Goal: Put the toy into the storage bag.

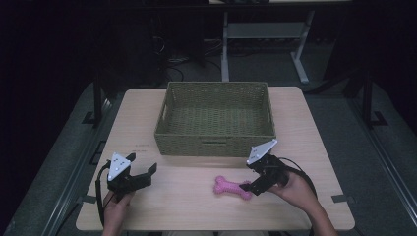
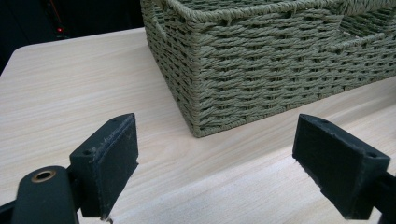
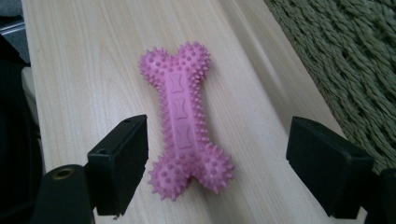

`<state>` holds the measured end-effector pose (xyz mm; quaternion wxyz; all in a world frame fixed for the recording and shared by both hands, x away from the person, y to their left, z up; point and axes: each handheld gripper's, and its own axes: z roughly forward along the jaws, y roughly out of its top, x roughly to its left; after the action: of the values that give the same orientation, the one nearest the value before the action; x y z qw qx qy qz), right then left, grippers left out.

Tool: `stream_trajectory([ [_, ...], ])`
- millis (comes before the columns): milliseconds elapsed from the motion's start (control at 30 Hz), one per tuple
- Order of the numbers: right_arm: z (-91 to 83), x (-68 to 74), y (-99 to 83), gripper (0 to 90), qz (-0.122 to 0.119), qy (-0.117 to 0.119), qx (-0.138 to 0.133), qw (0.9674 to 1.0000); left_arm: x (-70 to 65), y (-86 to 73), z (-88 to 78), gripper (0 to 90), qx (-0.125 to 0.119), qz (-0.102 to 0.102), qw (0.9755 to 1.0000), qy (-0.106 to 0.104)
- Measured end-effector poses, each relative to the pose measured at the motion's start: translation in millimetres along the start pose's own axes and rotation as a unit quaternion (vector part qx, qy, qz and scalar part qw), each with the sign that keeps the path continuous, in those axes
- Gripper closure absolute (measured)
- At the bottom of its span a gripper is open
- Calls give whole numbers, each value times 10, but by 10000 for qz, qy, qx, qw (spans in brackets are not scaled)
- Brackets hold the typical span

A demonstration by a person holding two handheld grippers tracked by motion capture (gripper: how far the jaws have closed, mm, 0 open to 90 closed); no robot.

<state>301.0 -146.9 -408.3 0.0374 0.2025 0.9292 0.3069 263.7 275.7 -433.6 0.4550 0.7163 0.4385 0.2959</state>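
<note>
Right gripper (image 3: 217,161) jaws wide, straddling near end of pink spiky dog-chew bone (image 3: 183,119), no contact visible. Bone lies flat on wooden bench (image 1: 305,128), just in front of basket. Left gripper (image 2: 215,161) jaws wide, nothing between them, near front-left bench edge. Green woven basket (image 1: 216,140) beyond, mid-bench
</note>
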Motion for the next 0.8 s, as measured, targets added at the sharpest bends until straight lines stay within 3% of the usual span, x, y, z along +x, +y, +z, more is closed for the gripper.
stream_trajectory([
  [800, 150, 25, 180, 217, -224, 292, 205, 9991, 6, 2, 1, 138, -16, -7, 10000, 11],
])
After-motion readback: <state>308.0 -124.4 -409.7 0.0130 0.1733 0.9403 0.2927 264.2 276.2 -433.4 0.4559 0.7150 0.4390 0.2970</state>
